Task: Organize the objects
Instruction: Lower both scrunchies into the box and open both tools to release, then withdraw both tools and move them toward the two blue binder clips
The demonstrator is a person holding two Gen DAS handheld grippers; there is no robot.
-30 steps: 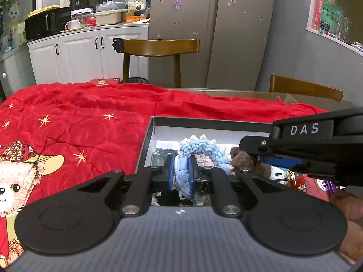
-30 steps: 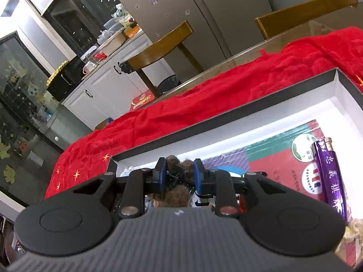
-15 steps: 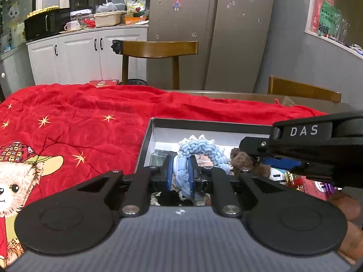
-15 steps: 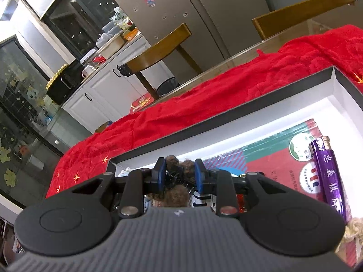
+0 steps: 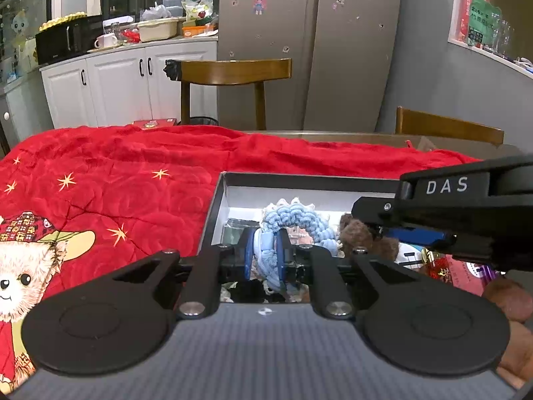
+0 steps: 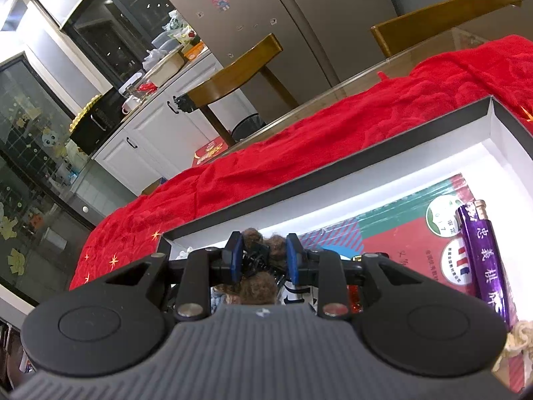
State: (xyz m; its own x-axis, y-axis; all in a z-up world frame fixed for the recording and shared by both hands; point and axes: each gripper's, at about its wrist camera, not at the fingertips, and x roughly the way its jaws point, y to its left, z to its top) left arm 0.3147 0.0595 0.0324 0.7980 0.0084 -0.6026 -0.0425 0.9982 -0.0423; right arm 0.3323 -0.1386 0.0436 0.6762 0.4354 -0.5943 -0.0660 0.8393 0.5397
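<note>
grippers number two, both over one open box (image 5: 213, 213) on a red blanket (image 5: 133, 180). left gripper (image 5: 265, 250) is clamped on one blue rope ring (image 5: 293, 220), which arcs from its pads toward 1 o'clock inside the box. right gripper (image 6: 263, 260) has its jaws opening, one brown plush toy (image 6: 258, 286) between them. at 3 o'clock of it lies one purple bottle (image 6: 483, 260) on one red packet (image 6: 399, 250). two chairs stand behind.
</note>
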